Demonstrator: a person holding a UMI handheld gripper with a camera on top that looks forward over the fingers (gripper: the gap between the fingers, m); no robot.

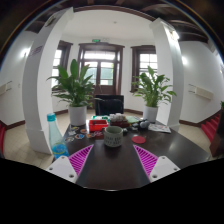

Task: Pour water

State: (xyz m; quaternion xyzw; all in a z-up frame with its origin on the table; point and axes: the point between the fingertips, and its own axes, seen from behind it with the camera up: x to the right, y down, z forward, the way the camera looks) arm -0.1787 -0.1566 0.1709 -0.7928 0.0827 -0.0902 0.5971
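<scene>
On the dark round table (170, 150), a mug (113, 136) stands just ahead of the gripper (113, 158), whose magenta pads (80, 157) are spread wide apart and hold nothing. A capped blue water bottle (55, 134) stands upright beside the left finger, untouched. Judging by this, pouring has not begun: grasping, lifting and tipping remain.

mug (114, 136) blocking ahead, bottle (56, 135) leftward, bare table (170, 150) rightward
</scene>
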